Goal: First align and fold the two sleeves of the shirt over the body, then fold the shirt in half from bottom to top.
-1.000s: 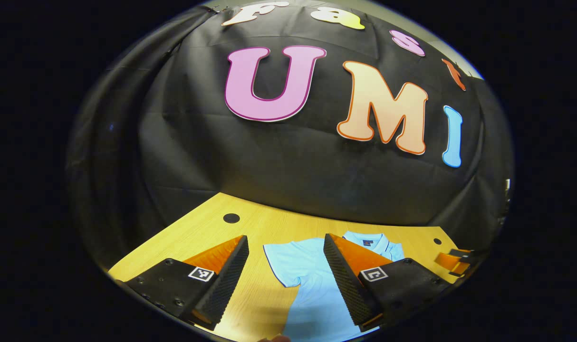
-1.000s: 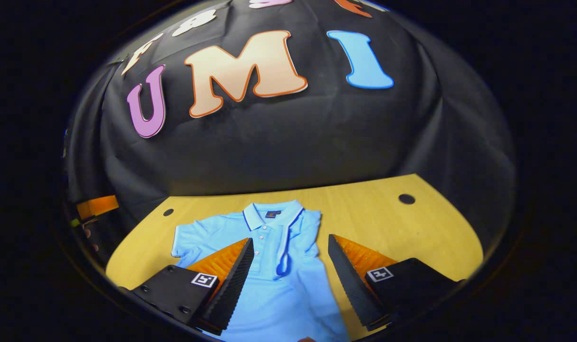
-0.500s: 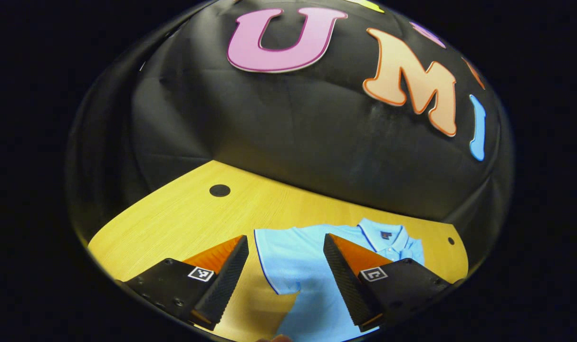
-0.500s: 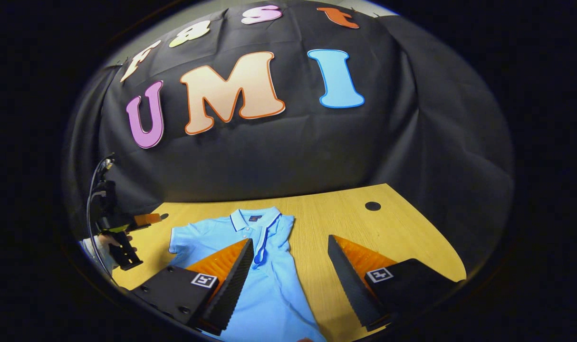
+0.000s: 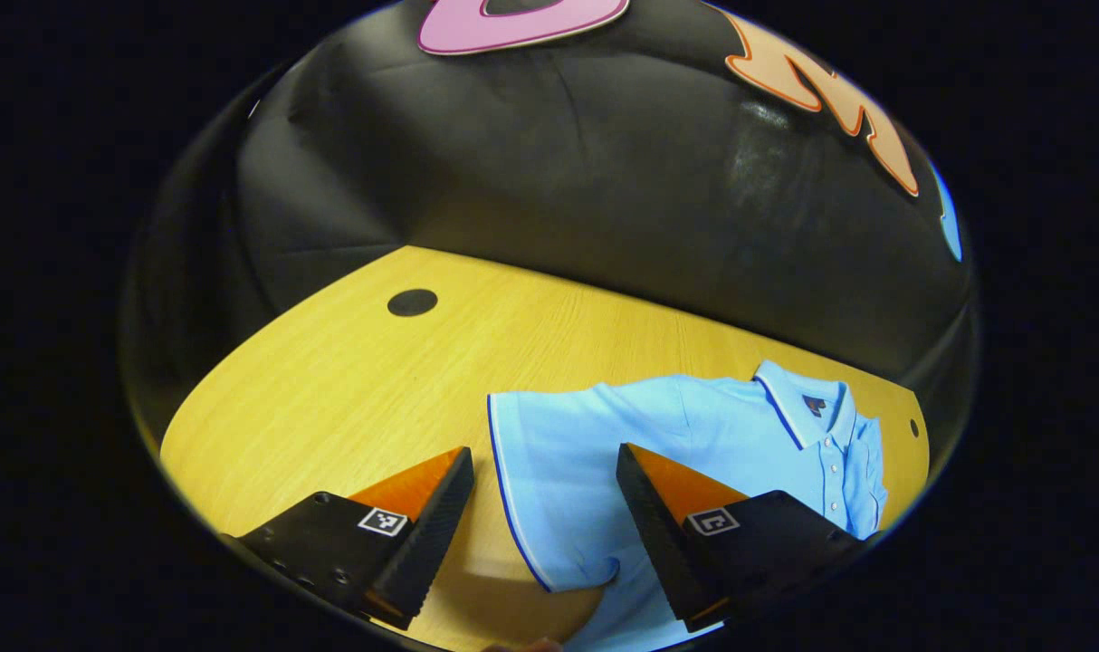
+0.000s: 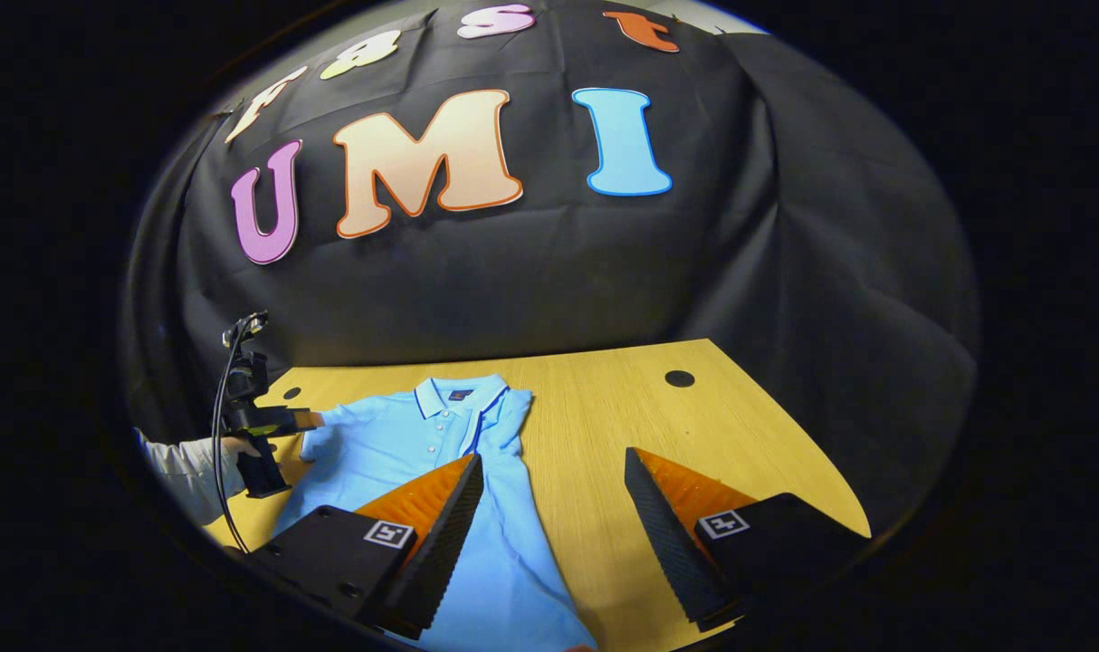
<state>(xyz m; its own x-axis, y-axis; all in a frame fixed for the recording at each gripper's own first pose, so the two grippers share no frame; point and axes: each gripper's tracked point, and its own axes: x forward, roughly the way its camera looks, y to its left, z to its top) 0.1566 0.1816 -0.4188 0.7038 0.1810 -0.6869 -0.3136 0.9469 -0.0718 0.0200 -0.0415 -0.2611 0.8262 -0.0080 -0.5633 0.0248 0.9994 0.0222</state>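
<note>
Shirt [image 6: 423, 453] lay flat on the table [image 5: 332, 389], collar toward the back edge, one sleeve already folded over. Left gripper [image 5: 545, 507] hung above the spread sleeve [image 5: 549, 453], fingers apart; right gripper [image 6: 554, 516] likewise apart, holding nothing. Best pinch at the cuff hem, both layers.

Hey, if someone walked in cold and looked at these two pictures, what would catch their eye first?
A light blue polo shirt lies flat on the yellow wooden table, one sleeve already folded over the body. The left gripper hangs open above the other, spread sleeve. The right gripper is open too, over the shirt's edge.
</note>
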